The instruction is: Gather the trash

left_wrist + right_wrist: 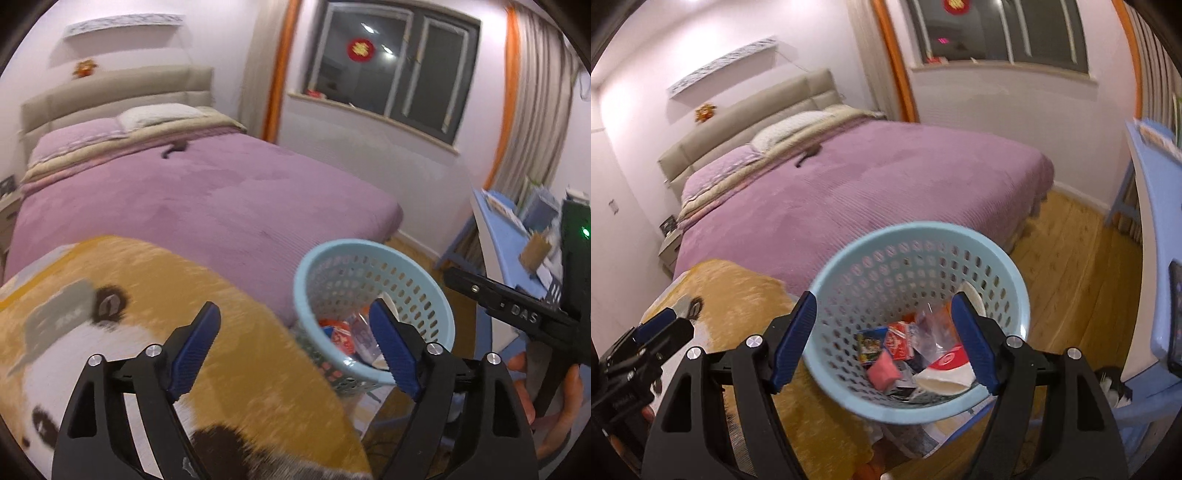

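Near the foot of the bed: a light blue basket [916,317] with holes all over it stands just right of a big orange blanket.
Basket: it is round and open at the top; in the left wrist view [373,306] it sits a bit right of the middle.
Trash: it is down in the basket, a pile of small things lying together at the bottom.
Pink piece [884,373]: a soft-looking pink lump on the near left side of the pile.
Red packet [899,341]: it lies behind the pink piece, next to a small dark packet [870,346].
White cup [943,376]: it lies on its side at the near right, with a red round mark on it.
Clear wrapper [932,330]: crinkly, toward the far side of the pile.
Right claw [884,339]: wide open, holding nothing, with the basket showing between its blue pads.
Left claw [297,349]: wide open too, holding nothing, over the edge of the blanket and the basket.
Orange blanket [207,295]: fuzzy, with white and brown patches like an animal face, on the near left.
Bed [871,184]: big, with a purple cover, behind the basket and blanket.
Pillows [790,129]: at the far end by the headboard.
Blue table [1156,236]: on the right side.
Window [395,62]: dark, on the far wall.
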A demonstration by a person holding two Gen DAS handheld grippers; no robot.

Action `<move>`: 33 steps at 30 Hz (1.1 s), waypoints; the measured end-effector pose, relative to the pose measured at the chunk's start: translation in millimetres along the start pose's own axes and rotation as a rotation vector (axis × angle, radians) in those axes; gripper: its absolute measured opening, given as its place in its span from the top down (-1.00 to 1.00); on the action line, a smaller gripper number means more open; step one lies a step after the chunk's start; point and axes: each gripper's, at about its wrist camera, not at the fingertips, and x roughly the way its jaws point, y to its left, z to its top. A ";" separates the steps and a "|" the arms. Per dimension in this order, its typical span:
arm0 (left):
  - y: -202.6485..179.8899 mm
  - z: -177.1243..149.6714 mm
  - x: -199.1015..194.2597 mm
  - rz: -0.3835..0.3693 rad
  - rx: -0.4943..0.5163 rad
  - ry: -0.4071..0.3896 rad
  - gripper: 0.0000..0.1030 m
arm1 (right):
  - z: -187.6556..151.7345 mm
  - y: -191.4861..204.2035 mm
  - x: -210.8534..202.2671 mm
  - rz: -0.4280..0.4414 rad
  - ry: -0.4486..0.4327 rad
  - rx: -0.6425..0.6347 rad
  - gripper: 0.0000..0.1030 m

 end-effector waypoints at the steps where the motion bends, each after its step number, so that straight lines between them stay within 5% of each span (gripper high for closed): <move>1: 4.1 -3.4 -10.2 0.022 -0.016 -0.024 -0.65 | -2.9 8.8 -8.4 -0.002 -0.022 -0.021 -0.39; 13: 27.3 -71.9 -103.4 0.358 -0.034 -0.283 -0.78 | -52.9 83.0 -82.5 0.014 -0.318 -0.194 -0.39; 24: 40.3 -99.8 -122.4 0.445 0.000 -0.364 -0.84 | -79.0 116.4 -93.6 -0.028 -0.398 -0.252 -0.39; 33: 67.8 -103.6 -117.4 0.452 -0.085 -0.310 -0.84 | -94.4 126.0 -89.2 -0.015 -0.383 -0.249 -0.39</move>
